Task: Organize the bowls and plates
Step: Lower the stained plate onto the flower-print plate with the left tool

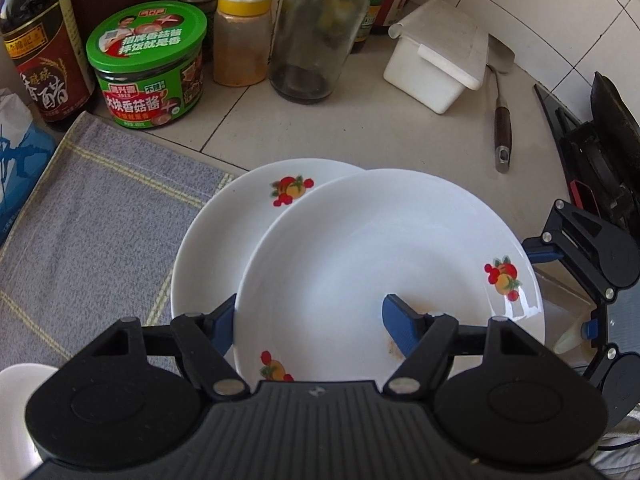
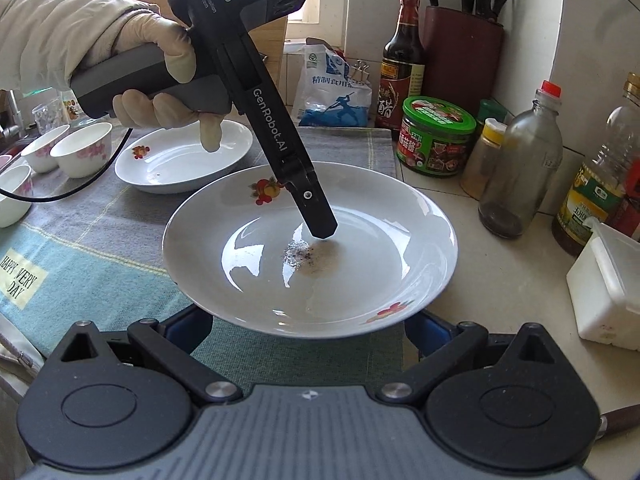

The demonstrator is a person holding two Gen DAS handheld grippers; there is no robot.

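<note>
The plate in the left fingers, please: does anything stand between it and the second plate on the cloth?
Nothing visible does: the second plate lies uncovered just beyond the held plate, with only cloth between them.

Green-lidded jar (image 1: 148,68); vinegar bottle (image 2: 402,68); knife block (image 2: 462,52)

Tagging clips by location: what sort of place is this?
Most likely a home kitchen counter: a knife block, sauce bottles and a plate on a tiled worktop.
</note>
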